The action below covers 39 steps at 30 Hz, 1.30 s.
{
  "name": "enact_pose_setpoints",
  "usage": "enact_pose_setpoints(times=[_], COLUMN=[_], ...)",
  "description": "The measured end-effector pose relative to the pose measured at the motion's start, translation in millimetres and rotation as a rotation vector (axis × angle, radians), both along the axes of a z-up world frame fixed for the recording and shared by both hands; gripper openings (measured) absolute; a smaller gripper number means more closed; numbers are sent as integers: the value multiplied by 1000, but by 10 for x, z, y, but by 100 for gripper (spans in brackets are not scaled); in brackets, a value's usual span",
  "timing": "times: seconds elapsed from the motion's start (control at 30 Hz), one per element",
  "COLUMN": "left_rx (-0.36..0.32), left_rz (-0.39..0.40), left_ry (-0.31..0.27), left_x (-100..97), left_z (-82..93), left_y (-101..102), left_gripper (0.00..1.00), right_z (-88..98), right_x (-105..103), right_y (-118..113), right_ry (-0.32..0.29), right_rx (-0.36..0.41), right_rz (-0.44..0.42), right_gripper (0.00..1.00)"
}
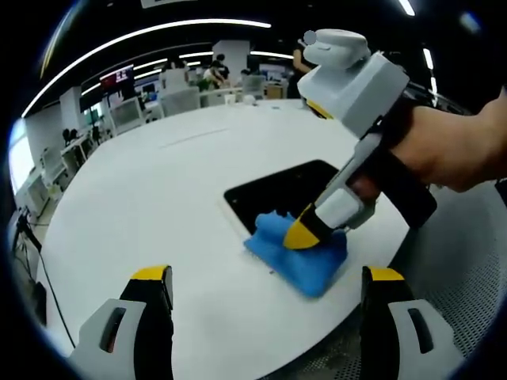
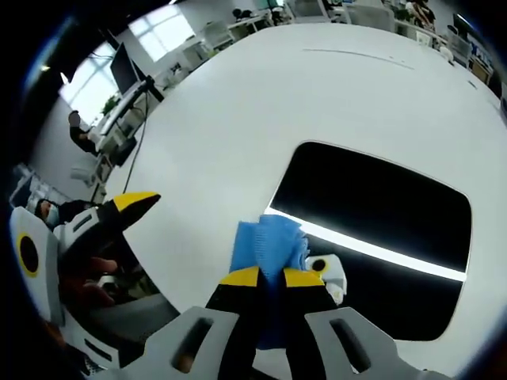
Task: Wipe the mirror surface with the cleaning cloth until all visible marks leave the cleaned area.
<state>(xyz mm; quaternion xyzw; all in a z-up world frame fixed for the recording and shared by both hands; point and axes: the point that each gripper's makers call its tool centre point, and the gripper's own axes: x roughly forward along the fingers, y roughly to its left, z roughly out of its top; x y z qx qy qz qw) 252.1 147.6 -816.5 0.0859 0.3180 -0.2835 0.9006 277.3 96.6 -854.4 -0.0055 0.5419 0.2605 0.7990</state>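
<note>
The right hand-held gripper (image 2: pixel 269 277) is clamped on the blue cleaning cloth (image 2: pixel 269 241), with its 2 yellow tips pinching the cloth between them. The cloth is pressed down on the near corner of the mirror (image 2: pixel 372 214), which lies flat on the white bench (image 2: pixel 238 119), close to the bench edge nearest the person. In the left gripper view the same cloth (image 1: pixel 297 253) is bunched at the corner of the dark mirror (image 1: pixel 277 194), half on the glass and half on the bench (image 1: pixel 158 190). A hand (image 1: pixel 451 146) grips the right hand-held gripper (image 1: pixel 305 233) from above.

The left hand-held gripper (image 1: pixel 265 289) hangs over the bench edge with its jaws wide apart and nothing between them.

It looks like the wiping is only partly done. The cloth covers just 1 corner, and most of the glass is bare. The mirror looks dark and shows a bright strip of ceiling light. I cannot tell if any marks are left on it, because the glass is too dark to judge. The far side of the mirror likely still needs a pass
</note>
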Motion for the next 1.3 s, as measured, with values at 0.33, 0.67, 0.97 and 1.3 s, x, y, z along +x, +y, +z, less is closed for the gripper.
enact_pose_setpoints(times=[0.33, 0.67, 0.97, 1.3], left_rx=[-3, -6, -6, -9], left_rz=[7, 13, 12, 10], left_ry=[2, 2, 3, 6], left_x=[1, 3, -1, -2], left_z=[-2, 2, 1, -3], left_y=[13, 20, 19, 12], left_gripper=[99, 99, 99, 99], right_z=[0, -5, -8, 9], right_x=[-5, 17, 116, 177], right_y=[2, 9, 21, 19], right_ry=[-2, -11, -9, -8], right_rx=[-4, -9, -1, 9], right_rz=[5, 15, 2, -10], right_gripper=[4, 3, 3, 3])
